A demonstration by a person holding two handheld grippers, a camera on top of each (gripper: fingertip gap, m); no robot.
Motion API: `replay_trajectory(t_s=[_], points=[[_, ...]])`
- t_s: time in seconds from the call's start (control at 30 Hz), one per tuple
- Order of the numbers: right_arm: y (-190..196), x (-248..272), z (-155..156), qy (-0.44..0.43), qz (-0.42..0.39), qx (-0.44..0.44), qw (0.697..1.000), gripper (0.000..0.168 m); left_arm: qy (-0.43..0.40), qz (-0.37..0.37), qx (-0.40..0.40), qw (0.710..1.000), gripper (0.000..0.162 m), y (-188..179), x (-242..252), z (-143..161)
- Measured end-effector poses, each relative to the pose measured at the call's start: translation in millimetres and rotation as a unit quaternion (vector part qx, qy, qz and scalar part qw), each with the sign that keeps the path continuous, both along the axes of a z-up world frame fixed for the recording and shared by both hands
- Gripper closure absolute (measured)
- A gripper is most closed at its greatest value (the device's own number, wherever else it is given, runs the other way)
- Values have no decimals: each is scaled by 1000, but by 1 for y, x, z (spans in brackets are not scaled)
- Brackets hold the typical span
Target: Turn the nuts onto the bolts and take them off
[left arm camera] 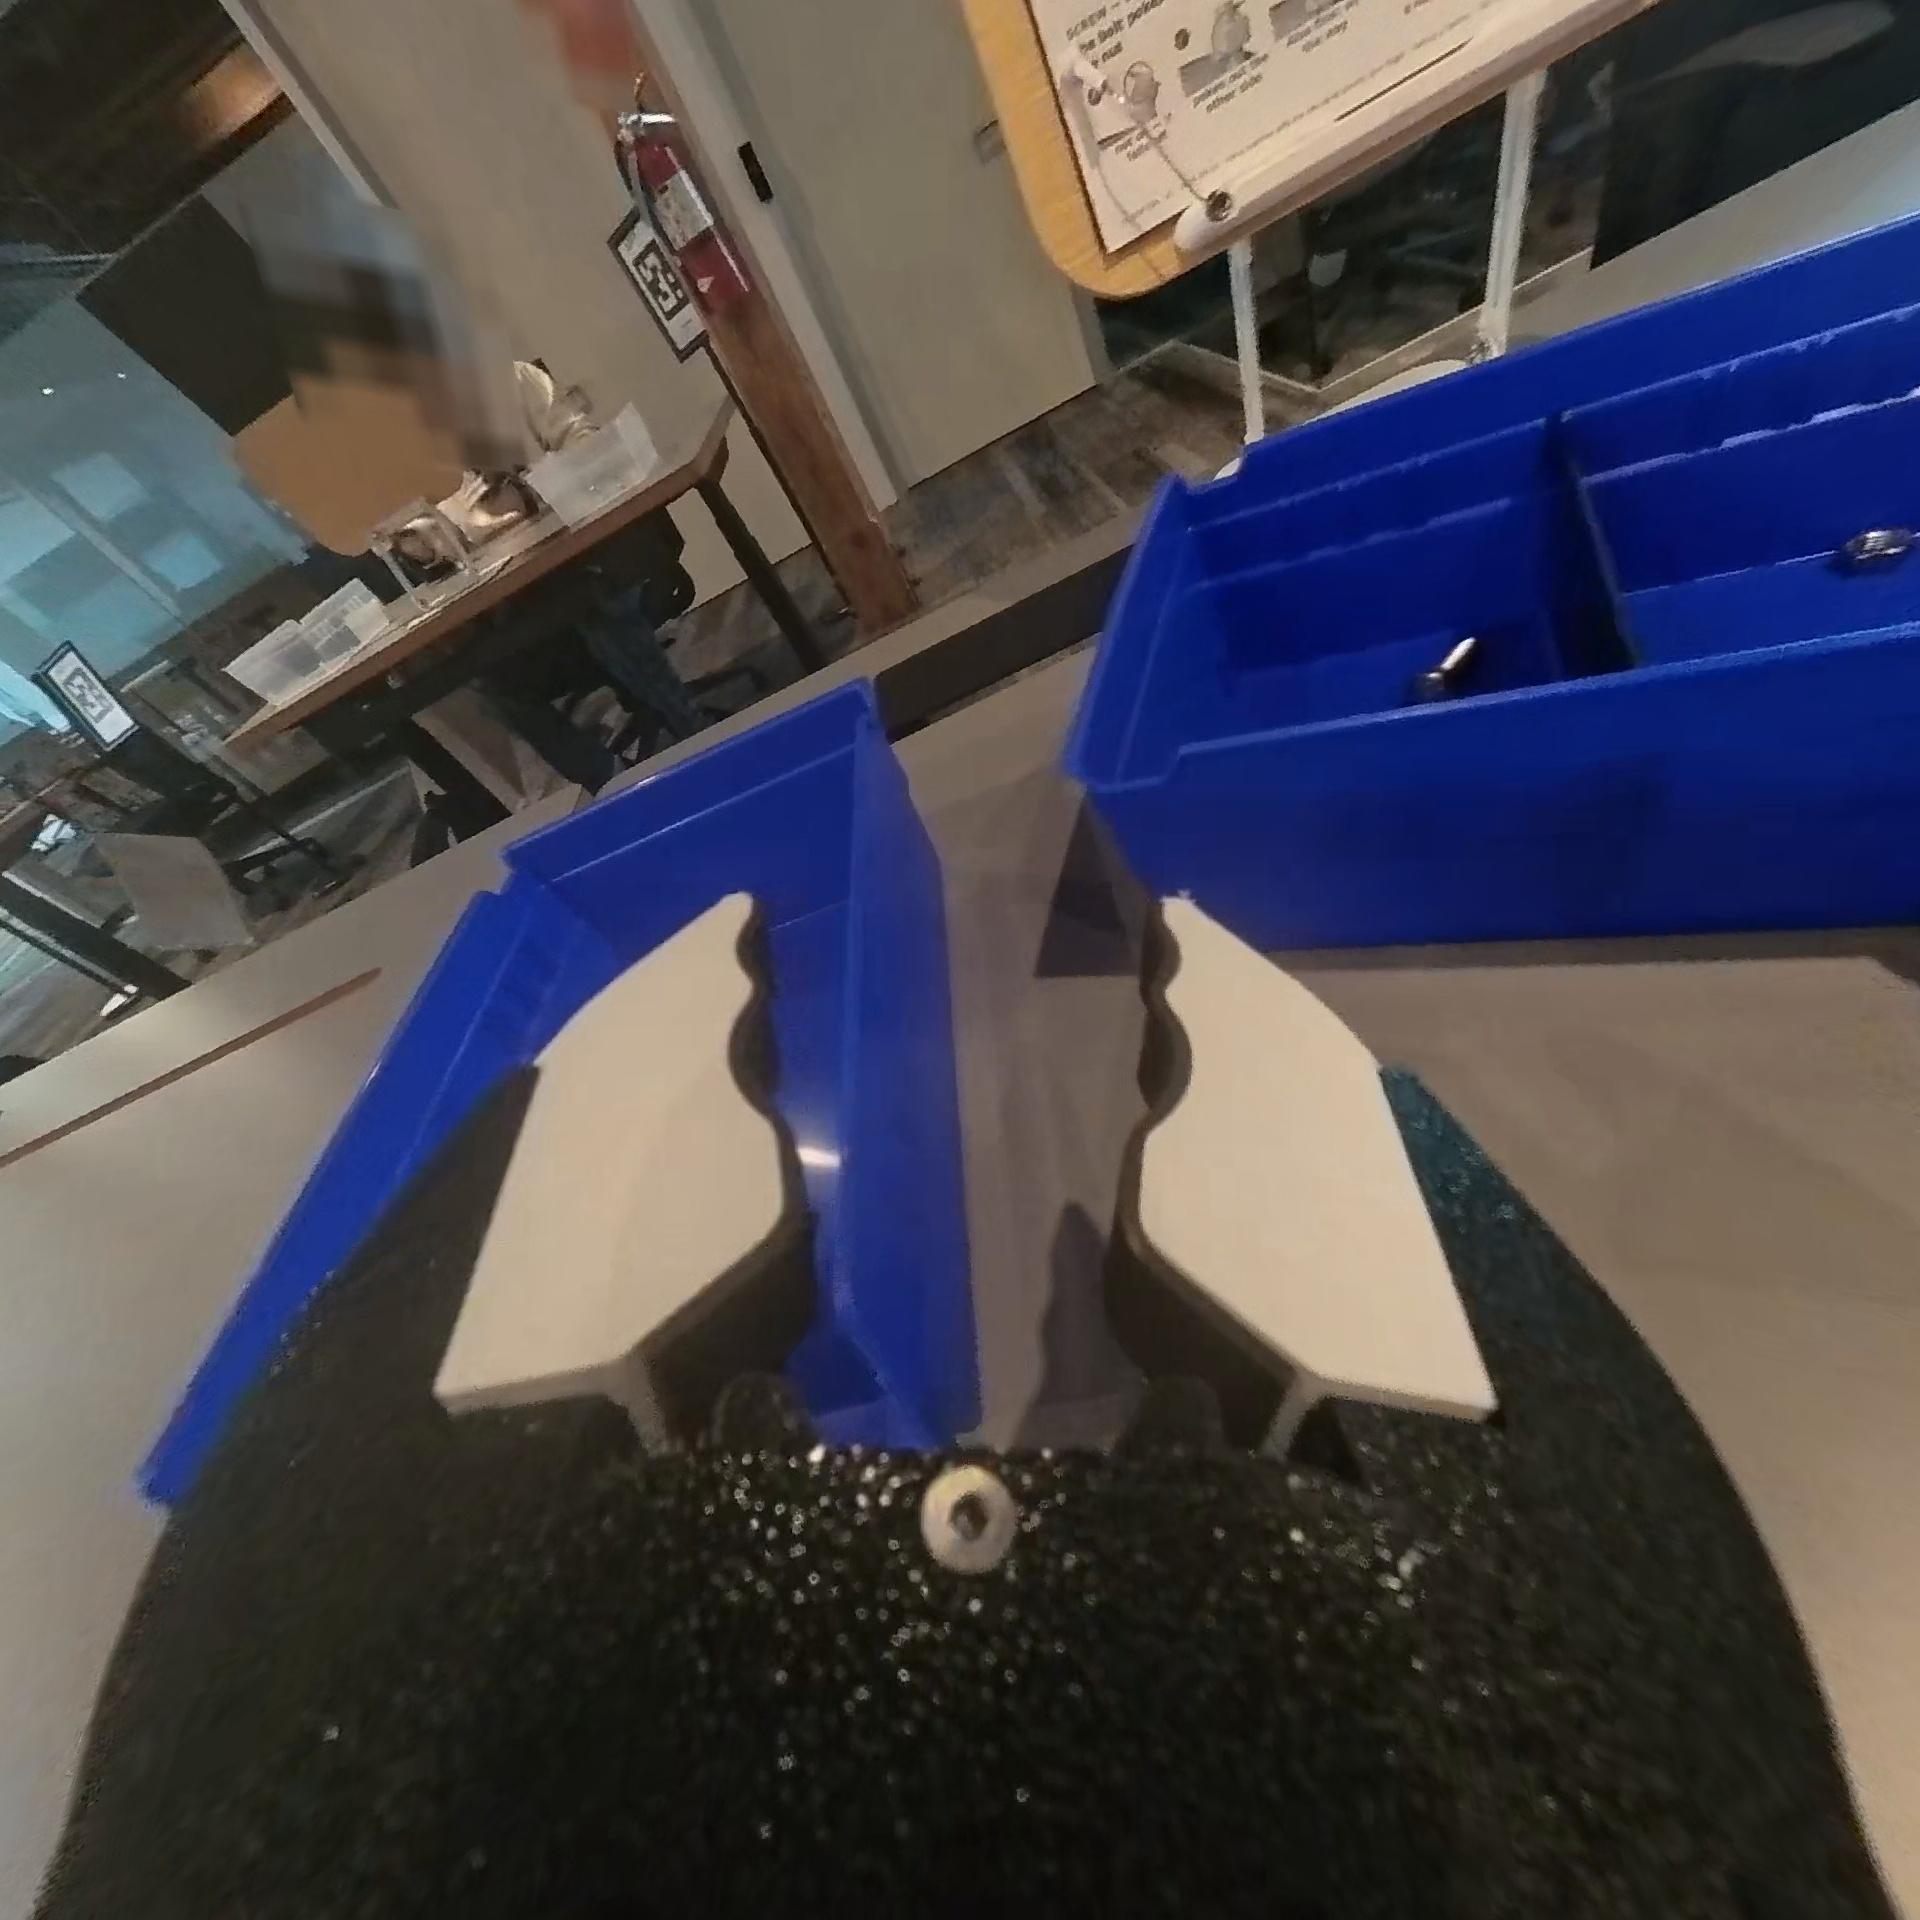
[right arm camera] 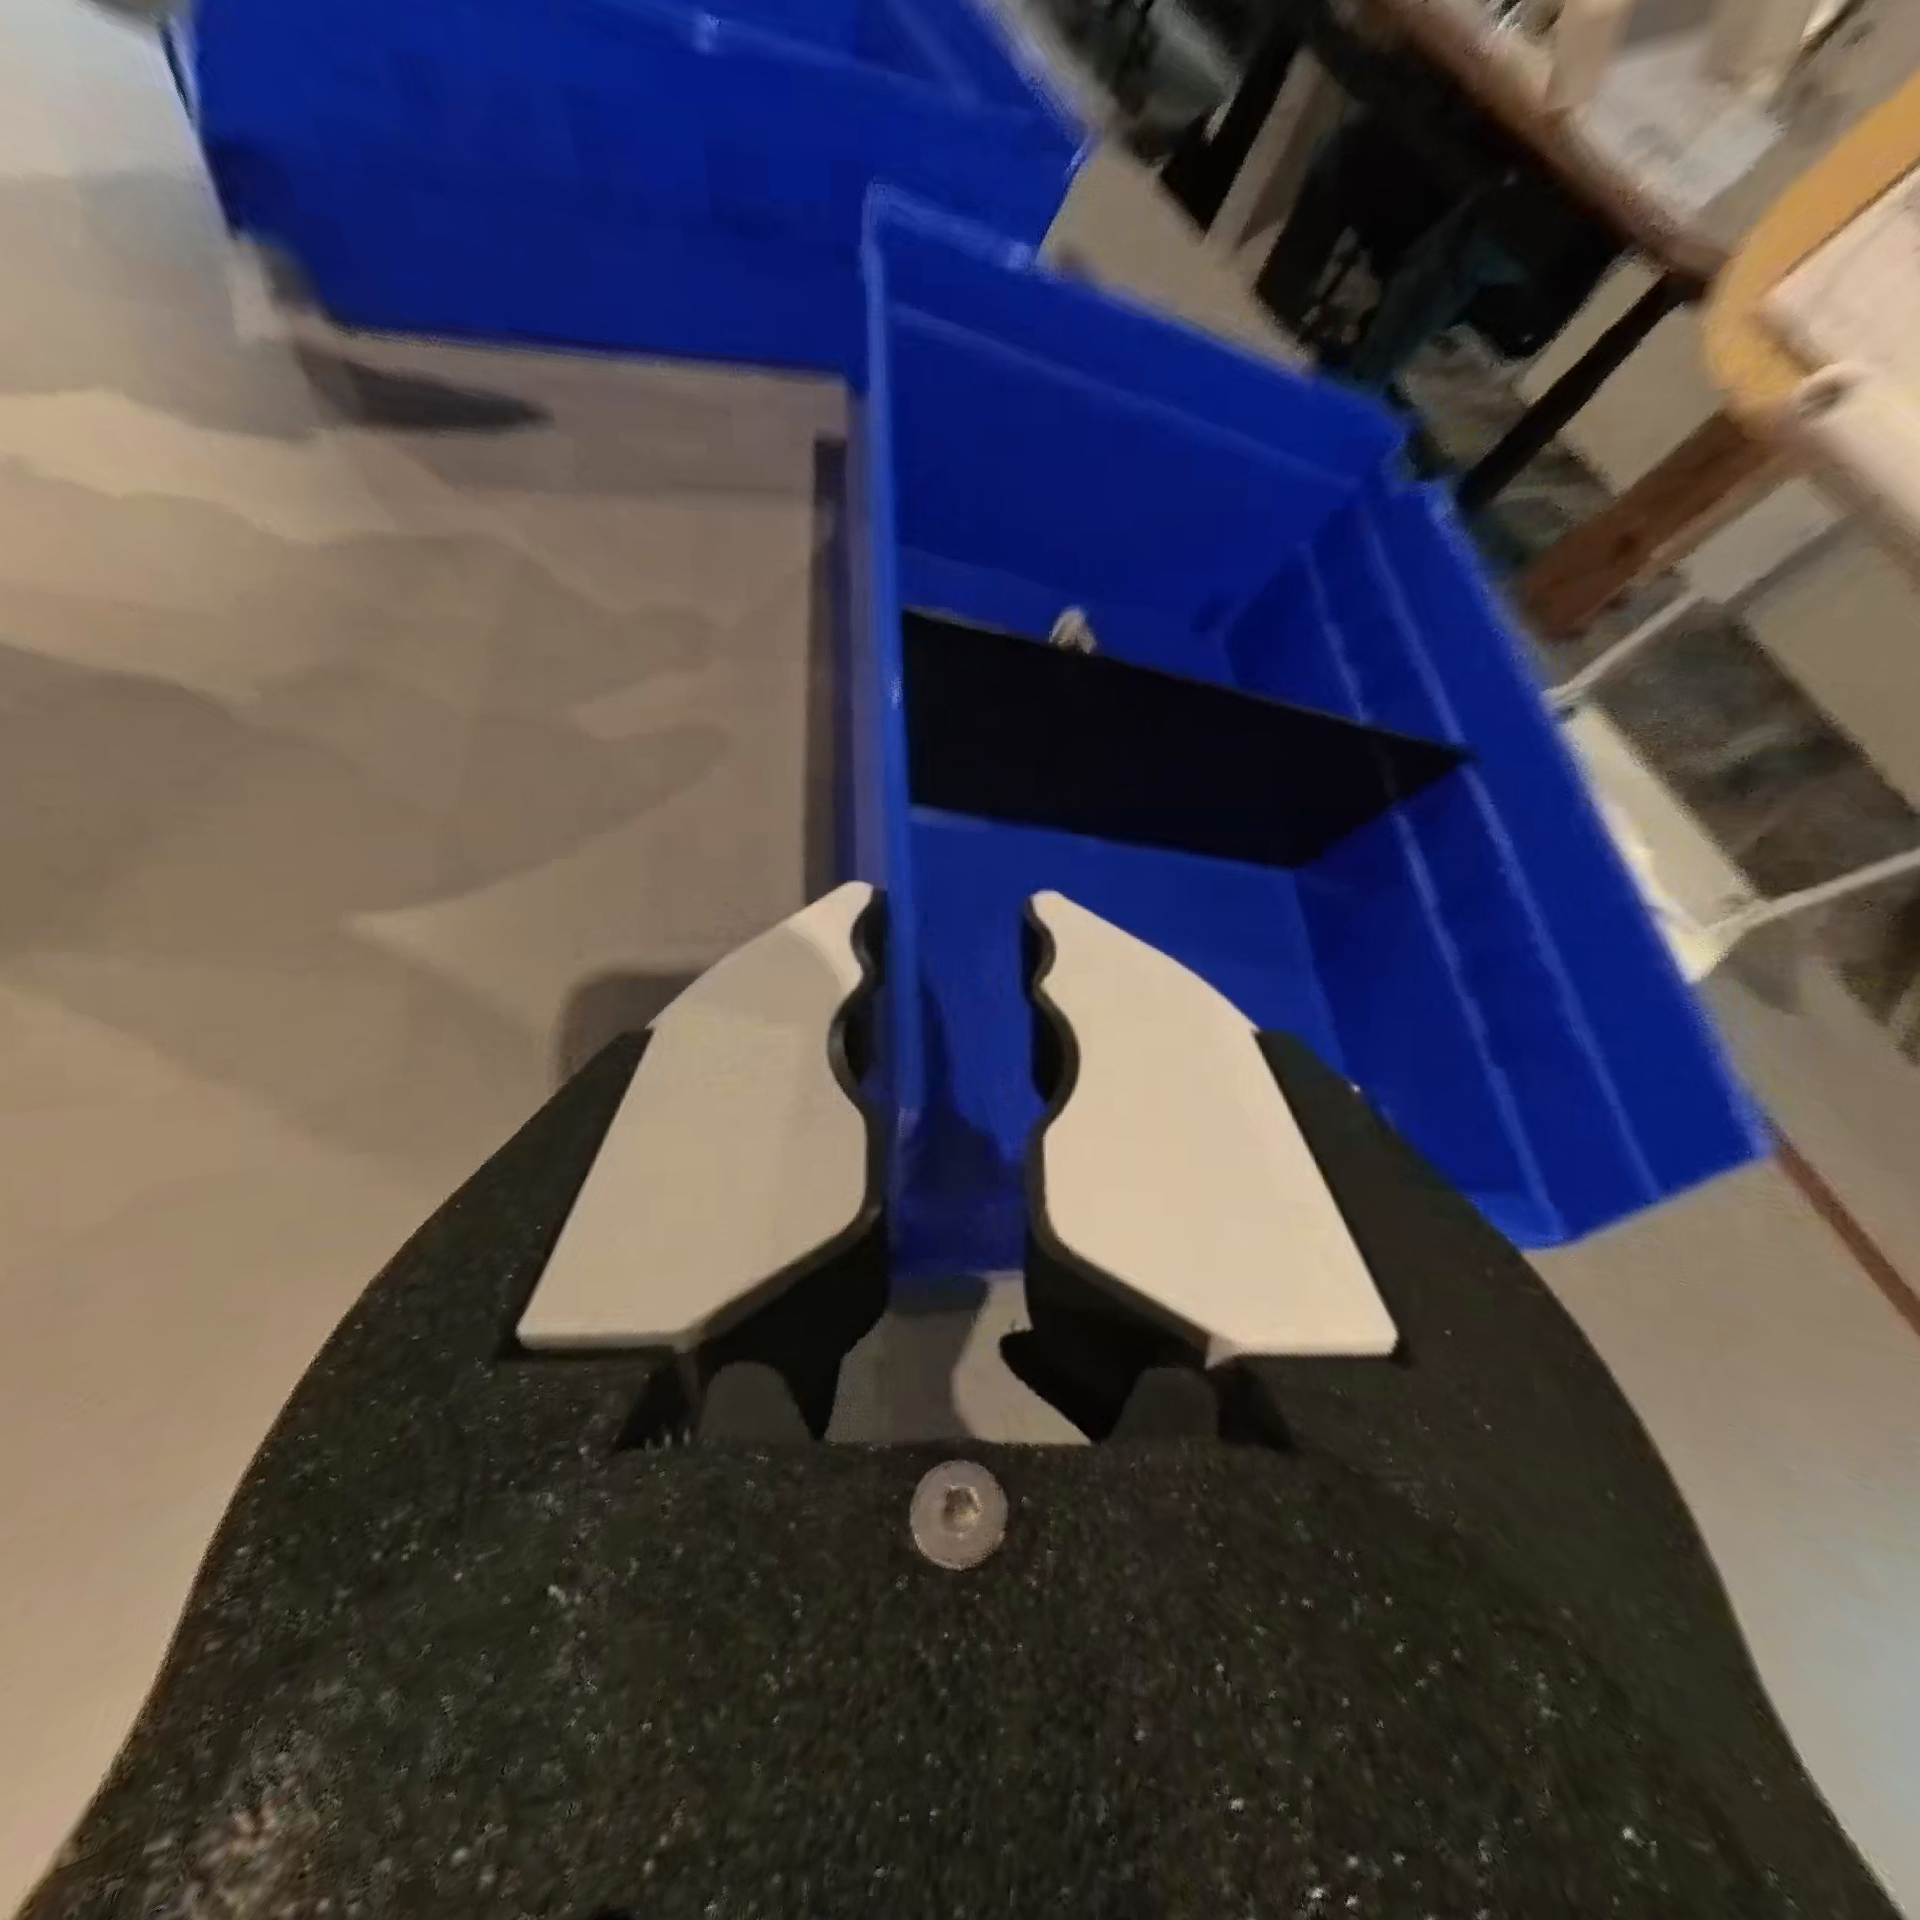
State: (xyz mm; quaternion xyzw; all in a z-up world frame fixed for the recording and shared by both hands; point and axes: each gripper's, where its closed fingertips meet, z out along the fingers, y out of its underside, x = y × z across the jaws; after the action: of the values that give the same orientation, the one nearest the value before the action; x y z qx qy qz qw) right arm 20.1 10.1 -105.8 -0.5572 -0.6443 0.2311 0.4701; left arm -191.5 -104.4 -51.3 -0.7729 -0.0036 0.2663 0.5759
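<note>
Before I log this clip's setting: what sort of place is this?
Likely an office-style lab or workshop. A red wall-mounted fire extinguisher hangs by a wooden post, black-and-white square marker tags are posted around, and blue plastic divided parts bins sit on the grey worktable.

A smooth grey table (left arm camera: 1558, 1143) carries two blue plastic bins. The smaller bin (left arm camera: 894, 935) stands near, and the larger divided bin (left arm camera: 1455, 821) sits just beyond it to the right, a narrow strip of bare table between them.
</note>
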Motion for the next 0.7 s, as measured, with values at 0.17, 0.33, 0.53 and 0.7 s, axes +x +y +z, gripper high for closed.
replay_trajectory(t_s=[0.17,0.33,0.53,0.7], points=[[-14,30,45,143,-6,10,990,149,-26,59,-56,996,65,-8,-32,-16],[-20,57,52,186,-20,13,982,154,-111,43,-136,984,75,1,-51,-57],[-23,67,42,190,-18,-9,981,157,-127,33,-209,969,124,4,-55,-88],[-19,66,26,172,-25,-27,984,157,-73,45,-235,968,152,0,-62,-91]])
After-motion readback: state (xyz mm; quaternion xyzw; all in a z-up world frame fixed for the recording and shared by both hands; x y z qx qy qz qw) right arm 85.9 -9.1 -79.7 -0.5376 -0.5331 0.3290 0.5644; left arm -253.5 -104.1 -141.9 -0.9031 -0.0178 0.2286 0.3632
